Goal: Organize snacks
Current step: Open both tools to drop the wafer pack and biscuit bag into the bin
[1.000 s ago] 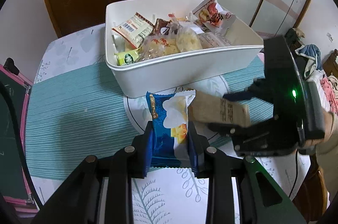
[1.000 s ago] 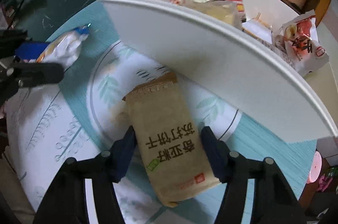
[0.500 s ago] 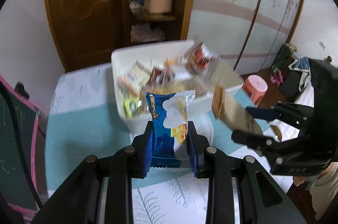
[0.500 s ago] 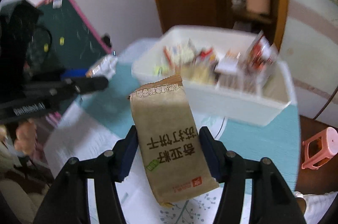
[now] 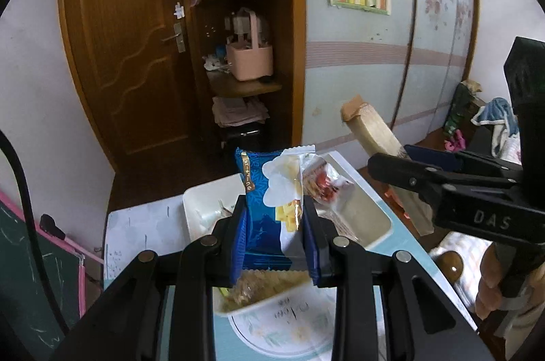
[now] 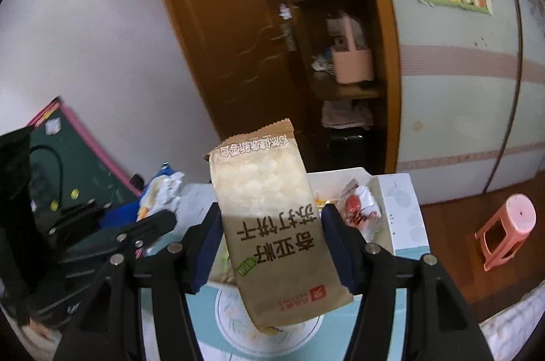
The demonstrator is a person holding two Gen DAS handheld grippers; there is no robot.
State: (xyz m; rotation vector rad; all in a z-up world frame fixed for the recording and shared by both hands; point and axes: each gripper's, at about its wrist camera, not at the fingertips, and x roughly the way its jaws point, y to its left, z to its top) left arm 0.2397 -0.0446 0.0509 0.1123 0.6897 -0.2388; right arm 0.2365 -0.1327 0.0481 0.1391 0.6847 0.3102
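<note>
My left gripper (image 5: pixel 274 217) is shut on a blue and white snack packet (image 5: pixel 269 207), held upright in the air above the white bin (image 5: pixel 371 190). My right gripper (image 6: pixel 269 224) is shut on a tan cracker packet (image 6: pixel 272 217) with dark printed characters, also raised above the bin (image 6: pixel 385 187). In the left wrist view the right gripper (image 5: pixel 388 161) and its tan packet (image 5: pixel 371 125) hang to the right. In the right wrist view the left gripper (image 6: pixel 160 221) and its blue packet (image 6: pixel 160 190) show at the left. The bin holds several wrapped snacks, among them a red and white packet (image 5: pixel 323 180).
The table (image 5: pixel 143 224) has a teal striped cloth and a leaf-print mat (image 6: pixel 272 337). A green chalkboard with a pink frame (image 5: pixel 41 252) leans at the left. A pink stool (image 6: pixel 507 228) stands on the floor at the right. Behind are a wooden door (image 5: pixel 126 47) and shelves.
Both grippers have risen well above the table with their packets still held. The bin has dropped from the upper middle of each view to low behind the packets, and the wall and door fill the frames.
</note>
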